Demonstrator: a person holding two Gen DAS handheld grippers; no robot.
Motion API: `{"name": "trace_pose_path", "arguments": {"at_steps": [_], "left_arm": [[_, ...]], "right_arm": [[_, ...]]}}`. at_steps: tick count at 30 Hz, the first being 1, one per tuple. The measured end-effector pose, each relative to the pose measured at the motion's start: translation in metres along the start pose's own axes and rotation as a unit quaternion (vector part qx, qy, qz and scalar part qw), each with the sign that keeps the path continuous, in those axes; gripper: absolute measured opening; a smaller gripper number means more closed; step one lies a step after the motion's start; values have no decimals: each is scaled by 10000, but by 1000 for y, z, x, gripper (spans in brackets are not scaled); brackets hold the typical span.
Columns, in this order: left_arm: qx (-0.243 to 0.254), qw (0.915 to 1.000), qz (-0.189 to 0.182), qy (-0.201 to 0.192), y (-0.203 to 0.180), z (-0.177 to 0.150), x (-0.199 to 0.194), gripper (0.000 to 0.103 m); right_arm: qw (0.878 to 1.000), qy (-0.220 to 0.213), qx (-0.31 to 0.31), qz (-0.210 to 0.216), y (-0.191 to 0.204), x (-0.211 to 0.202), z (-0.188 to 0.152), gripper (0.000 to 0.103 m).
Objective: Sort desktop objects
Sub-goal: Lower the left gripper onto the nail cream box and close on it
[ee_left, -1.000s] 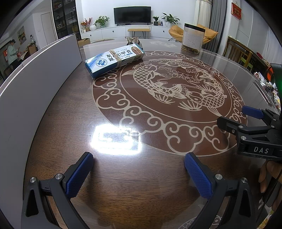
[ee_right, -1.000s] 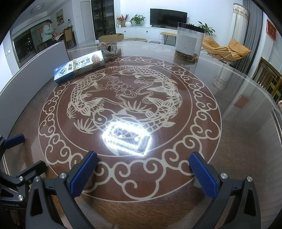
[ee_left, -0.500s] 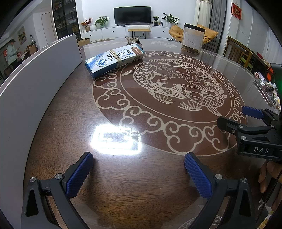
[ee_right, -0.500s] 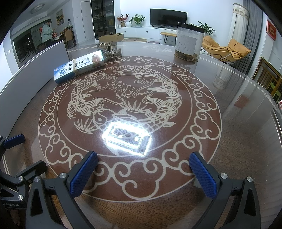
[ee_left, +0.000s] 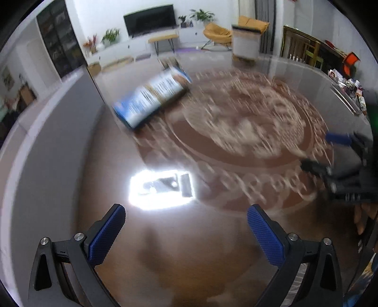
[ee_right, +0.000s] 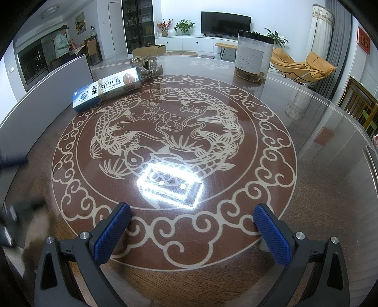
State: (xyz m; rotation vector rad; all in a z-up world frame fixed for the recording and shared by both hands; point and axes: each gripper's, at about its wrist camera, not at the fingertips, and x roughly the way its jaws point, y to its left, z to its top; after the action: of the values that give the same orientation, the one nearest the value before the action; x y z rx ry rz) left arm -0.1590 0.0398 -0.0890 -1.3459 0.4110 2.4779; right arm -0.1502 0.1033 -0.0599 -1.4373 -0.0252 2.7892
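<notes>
Two handheld grippers, left gripper point(ee_left: 186, 218) and right gripper point(ee_right: 192, 218): matte black skeletal arms with triangular cut-outs, silver round-head screws near the finger roots, and ribbed blue pads point(ee_right: 271, 236) lining each finger's inner face.

Background's a living room: black TV point(ee_right: 225, 20) on the far wall, orange chairs point(ee_right: 303, 65) to the right, potted plant point(ee_right: 184, 24) on the white cabinet.
</notes>
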Motion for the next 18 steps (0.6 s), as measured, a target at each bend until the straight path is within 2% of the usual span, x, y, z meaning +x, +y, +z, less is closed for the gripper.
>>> {"name": "trace_pose_path", "arguments": {"at_steps": [4, 7, 11, 16, 18], "left_arm": [[-154, 9998, -79, 126, 48, 47, 10, 103], [9, 9998, 78, 156, 67, 73, 27, 103], [487, 9986, 114, 173, 66, 97, 48, 103], [781, 9966, -198, 173, 54, 117, 75, 103], [902, 9956, -102, 214, 47, 123, 89, 103]], "right_arm": [[10000, 0, 1, 0, 0, 0, 0, 103], [10000, 0, 2, 0, 0, 0, 0, 103], [10000, 0, 3, 0, 0, 0, 0, 103], [10000, 0, 6, -2, 0, 0, 0, 103], [10000, 0, 6, -3, 0, 0, 0, 103]]}}
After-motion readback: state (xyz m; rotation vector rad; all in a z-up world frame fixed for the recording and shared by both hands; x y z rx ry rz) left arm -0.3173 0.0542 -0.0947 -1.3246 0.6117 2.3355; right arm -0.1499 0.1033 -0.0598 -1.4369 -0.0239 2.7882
